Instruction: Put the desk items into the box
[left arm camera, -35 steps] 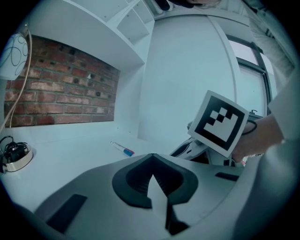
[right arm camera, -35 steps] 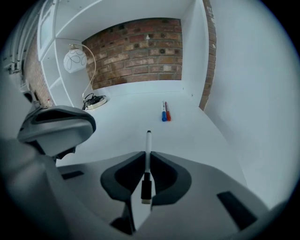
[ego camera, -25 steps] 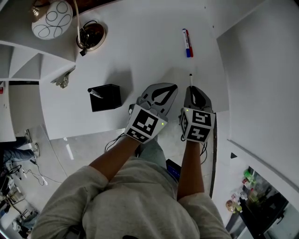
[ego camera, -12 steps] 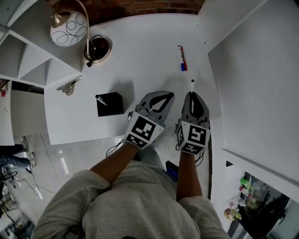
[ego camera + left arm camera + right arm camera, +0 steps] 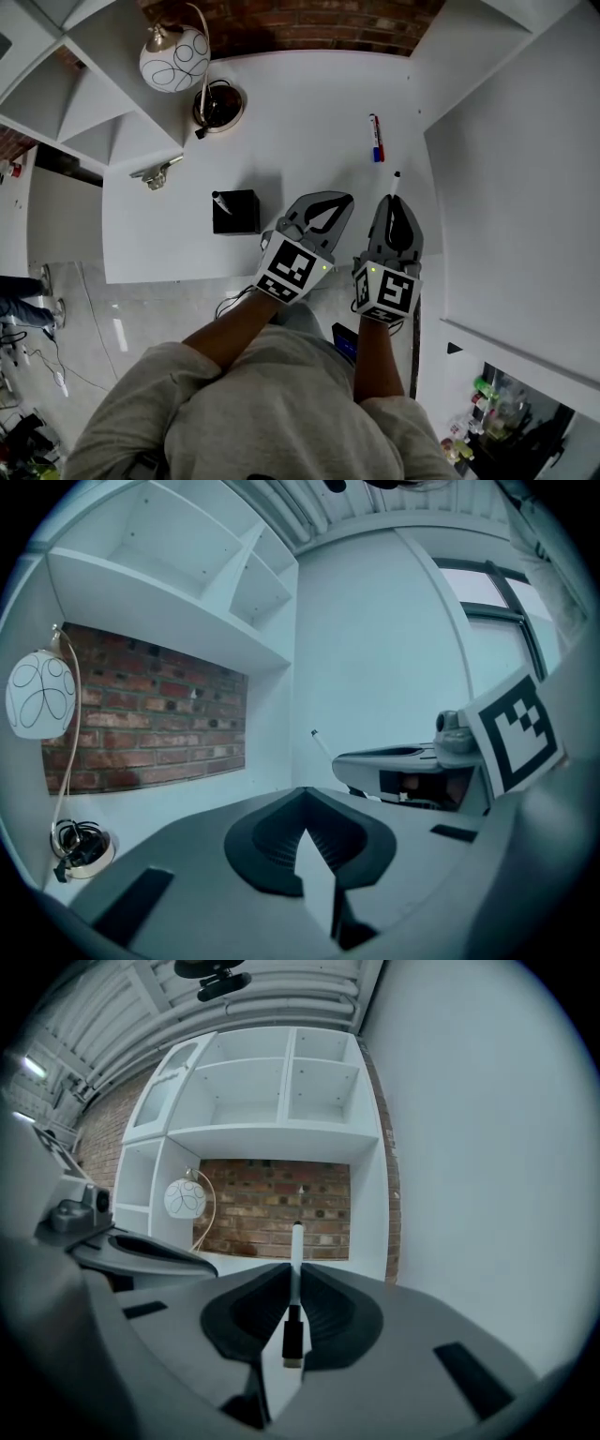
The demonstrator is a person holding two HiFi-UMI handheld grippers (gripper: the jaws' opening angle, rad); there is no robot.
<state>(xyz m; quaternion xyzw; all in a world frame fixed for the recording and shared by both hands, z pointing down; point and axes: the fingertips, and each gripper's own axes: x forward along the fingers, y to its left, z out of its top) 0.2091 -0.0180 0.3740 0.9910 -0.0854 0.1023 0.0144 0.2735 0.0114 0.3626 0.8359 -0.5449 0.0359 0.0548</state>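
My right gripper (image 5: 394, 199) is shut on a thin white pen (image 5: 396, 178); in the right gripper view that pen (image 5: 297, 1246) stands up between the closed fingers of the gripper (image 5: 295, 1271). Just to its left, the left gripper (image 5: 339, 199) hovers over the desk's near edge, shut and holding nothing (image 5: 305, 794). A small black box (image 5: 235, 212) sits on the white desk (image 5: 300, 112) left of both grippers, with a pen (image 5: 218, 197) sticking out of it. A red-and-blue marker (image 5: 376, 138) lies on the desk beyond the right gripper.
A globe lamp (image 5: 175, 58) with a round base (image 5: 220, 106) stands at the back left in front of a brick wall (image 5: 309, 28). A small metal item (image 5: 157, 172) lies at the desk's left edge. White shelves (image 5: 75, 94) flank the left, a white wall (image 5: 516, 169) the right.
The head view has tilted up, so more of the brick wall and shelves shows. Both grippers stay side by side near the desk's front edge; the pen stays in the right one.
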